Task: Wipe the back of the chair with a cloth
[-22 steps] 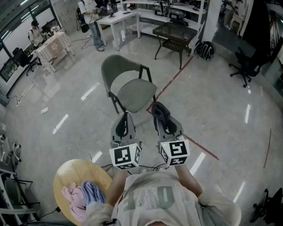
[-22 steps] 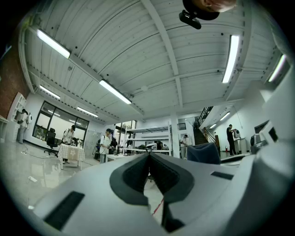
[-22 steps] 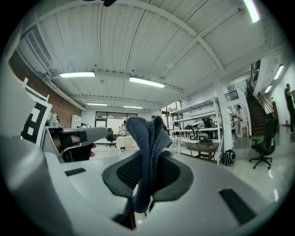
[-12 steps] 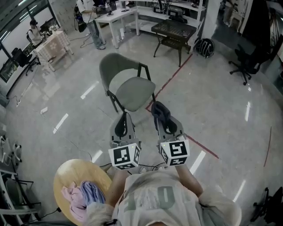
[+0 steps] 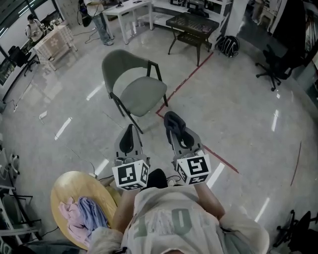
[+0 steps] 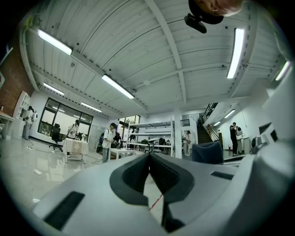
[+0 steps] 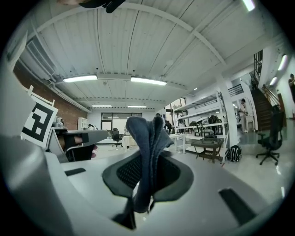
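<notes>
A grey-green chair (image 5: 133, 88) with black legs stands on the floor ahead of me, its curved back (image 5: 117, 62) on the far left side. My right gripper (image 5: 174, 127) is shut on a dark blue cloth (image 7: 146, 138), which sticks up between its jaws; the cloth (image 5: 175, 122) is well short of the chair. My left gripper (image 5: 129, 135) is shut with nothing in it, its jaws (image 6: 150, 162) pressed together, and it hangs beside the right one, below the chair's seat in the head view.
A round wooden stool (image 5: 72, 186) at my lower left carries pink and blue cloths (image 5: 79, 218). A red floor line (image 5: 185, 84) runs past the chair. A dark table (image 5: 191, 24), white desks (image 5: 129, 10), an office chair (image 5: 274, 67) and people stand farther off.
The view has shifted: the chair now lies further left and up in the head view, and both grippers have dropped slightly lower left. The cloth stays clamped.
</notes>
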Action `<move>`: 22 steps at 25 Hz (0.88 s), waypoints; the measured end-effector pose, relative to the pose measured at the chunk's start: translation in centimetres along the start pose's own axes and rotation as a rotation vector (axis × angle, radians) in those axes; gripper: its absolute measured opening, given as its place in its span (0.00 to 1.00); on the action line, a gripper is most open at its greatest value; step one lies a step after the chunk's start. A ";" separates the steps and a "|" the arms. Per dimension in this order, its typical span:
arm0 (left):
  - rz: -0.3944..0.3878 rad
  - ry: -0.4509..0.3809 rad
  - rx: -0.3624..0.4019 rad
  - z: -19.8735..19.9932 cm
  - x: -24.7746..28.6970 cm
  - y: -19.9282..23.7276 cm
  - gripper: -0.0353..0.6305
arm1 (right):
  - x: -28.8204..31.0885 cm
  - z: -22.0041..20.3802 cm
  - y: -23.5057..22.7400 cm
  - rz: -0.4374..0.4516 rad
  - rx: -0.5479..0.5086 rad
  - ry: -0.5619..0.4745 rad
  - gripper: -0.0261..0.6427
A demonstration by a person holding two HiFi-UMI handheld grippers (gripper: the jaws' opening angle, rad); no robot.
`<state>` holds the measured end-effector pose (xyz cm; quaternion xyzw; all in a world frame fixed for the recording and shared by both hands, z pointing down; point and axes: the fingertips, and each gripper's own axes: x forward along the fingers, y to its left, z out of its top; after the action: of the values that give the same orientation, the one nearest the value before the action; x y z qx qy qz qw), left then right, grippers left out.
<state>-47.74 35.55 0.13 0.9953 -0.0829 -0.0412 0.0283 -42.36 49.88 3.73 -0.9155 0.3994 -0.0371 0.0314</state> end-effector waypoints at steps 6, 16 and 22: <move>0.041 -0.012 0.007 -1.2 1.0 0.3 0.08 | 0.6 -2.3 -1.0 0.056 0.043 0.023 0.13; 0.069 -0.059 0.003 -7.9 9.8 2.6 0.08 | 10.1 -7.7 -5.0 0.140 0.016 0.009 0.13; 0.105 -0.081 0.007 -6.9 20.7 7.1 0.08 | 21.5 -5.9 -7.5 0.195 -0.014 0.032 0.13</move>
<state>-27.97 25.47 5.87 0.9872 -0.1363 -0.0797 0.0234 -22.82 39.00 11.13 -0.8717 0.4874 -0.0456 0.0220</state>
